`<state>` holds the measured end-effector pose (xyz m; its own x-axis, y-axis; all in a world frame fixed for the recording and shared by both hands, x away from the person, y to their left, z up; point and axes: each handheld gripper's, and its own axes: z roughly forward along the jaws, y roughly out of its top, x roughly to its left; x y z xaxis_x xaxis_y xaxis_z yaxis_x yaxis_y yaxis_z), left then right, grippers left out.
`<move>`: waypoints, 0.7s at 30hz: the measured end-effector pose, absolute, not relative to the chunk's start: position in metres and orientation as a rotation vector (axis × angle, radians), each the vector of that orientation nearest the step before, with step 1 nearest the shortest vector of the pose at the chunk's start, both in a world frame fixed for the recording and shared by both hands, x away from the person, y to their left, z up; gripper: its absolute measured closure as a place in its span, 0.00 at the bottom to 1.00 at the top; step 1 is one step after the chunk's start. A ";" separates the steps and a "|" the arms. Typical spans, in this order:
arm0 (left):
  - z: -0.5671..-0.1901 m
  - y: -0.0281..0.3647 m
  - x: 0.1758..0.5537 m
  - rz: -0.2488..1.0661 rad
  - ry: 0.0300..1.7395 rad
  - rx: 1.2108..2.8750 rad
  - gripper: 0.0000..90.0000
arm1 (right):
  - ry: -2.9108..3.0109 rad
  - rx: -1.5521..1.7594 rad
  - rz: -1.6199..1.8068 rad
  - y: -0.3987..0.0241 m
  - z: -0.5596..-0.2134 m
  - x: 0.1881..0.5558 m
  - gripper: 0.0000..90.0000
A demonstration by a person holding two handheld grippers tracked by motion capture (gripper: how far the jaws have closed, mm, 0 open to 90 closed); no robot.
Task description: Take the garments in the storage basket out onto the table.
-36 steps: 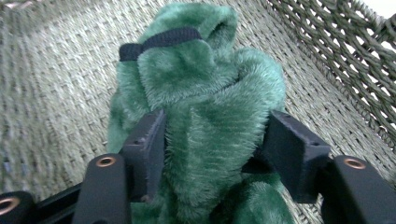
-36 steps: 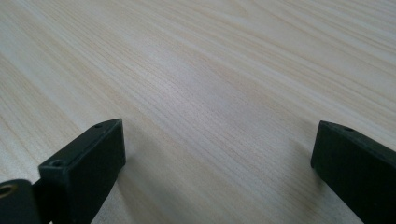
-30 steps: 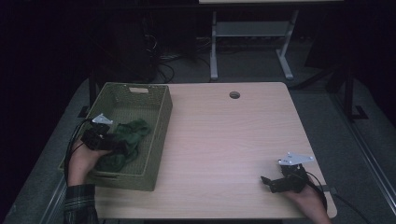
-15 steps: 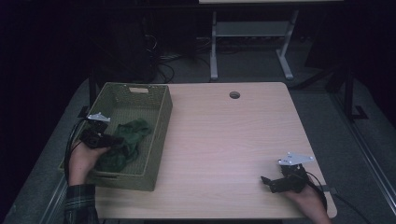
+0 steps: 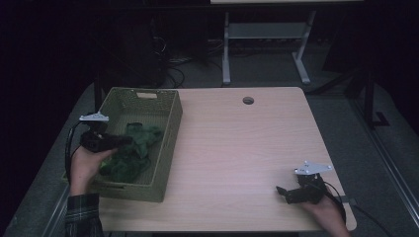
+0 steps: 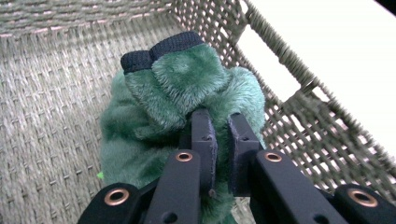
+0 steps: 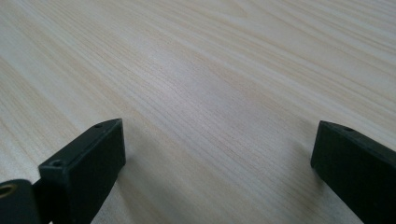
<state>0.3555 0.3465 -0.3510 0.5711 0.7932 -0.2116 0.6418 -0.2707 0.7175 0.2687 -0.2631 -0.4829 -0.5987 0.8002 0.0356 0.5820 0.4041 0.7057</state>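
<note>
Room: dark, cables and a stand behind; pale wooden table lit.
Basket: woven, olive, at the table's left edge.
Green fleece garment: bunched inside the basket, black trim showing.
Left gripper: over the basket; jaws have just closed, pinching a fold of fleece.
Right gripper: well right of the basket, low on bare table, jaws spread, nothing between.
Progress: grasp made; lifting the garment out likely remains.

From my high view the room is dim, black toward nine and twelve o'clock, the table evenly lit; my left gripper view blows out white at two o'clock; my right gripper view shows soft jaw shadows, near jaws blurred.
</note>
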 end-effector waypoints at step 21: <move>-0.296 0.333 0.361 0.280 1.065 1.935 0.93 | 2.353 1.204 0.997 -0.263 -0.483 0.269 0.03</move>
<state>0.3610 0.3331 -0.2965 0.6063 0.7687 -0.2037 0.5695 -0.2409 0.7859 0.2688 -0.2633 -0.4830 -0.5964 0.8020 0.0340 0.5824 0.4031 0.7060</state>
